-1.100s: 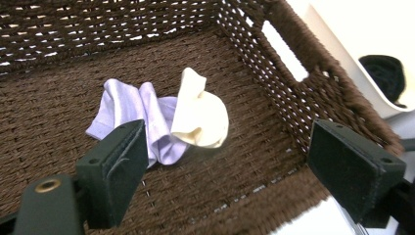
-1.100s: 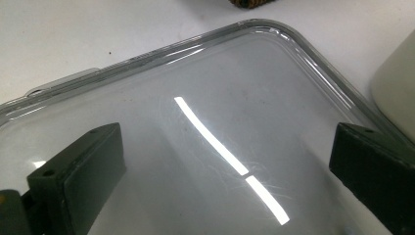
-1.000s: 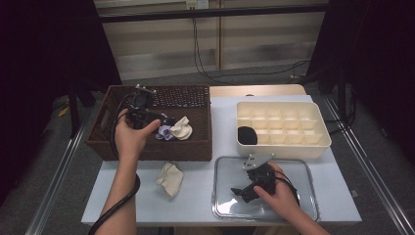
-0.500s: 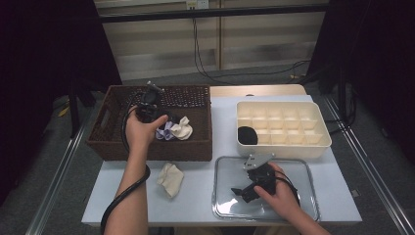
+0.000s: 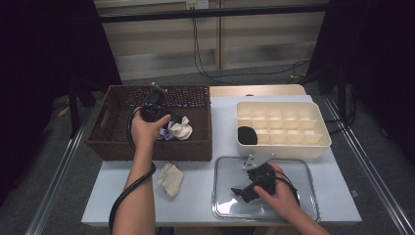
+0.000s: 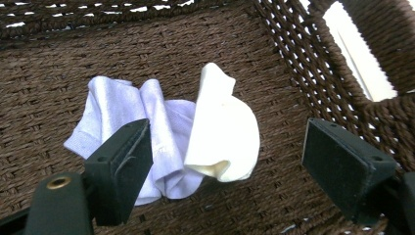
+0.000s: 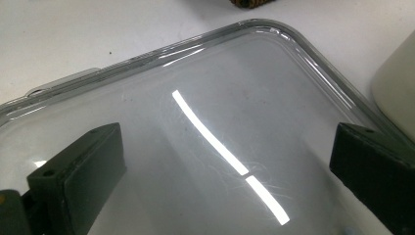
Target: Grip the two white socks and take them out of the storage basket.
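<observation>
Socks [image 6: 195, 132], one lilac and one cream, lie bunched on the wicker basket [image 5: 105, 147] floor. Left hand-held gripper [image 6: 225, 161] has dipped from the basket's 12 o'clock rim toward them, jaws spread, straddling the bundle without touching; grasp likely next. Right hand-held gripper [image 5: 240, 192] rests spread over the clear tray [image 5: 308, 196], at 5 o'clock on the tabletop [image 5: 195, 196].

A white table [image 5: 205, 196] is set on a grey floor [image 5: 63, 176], with metal rails [image 5: 56, 183] running along both of its sides. Pale horizontal panels [image 5: 161, 44] are seen on the back wall, crossed by a dark bar [image 5: 210, 12]. Black cables [image 5: 205, 58] hang down to the floor. Dark curtains [image 5: 44, 54] are hung at either side.
</observation>
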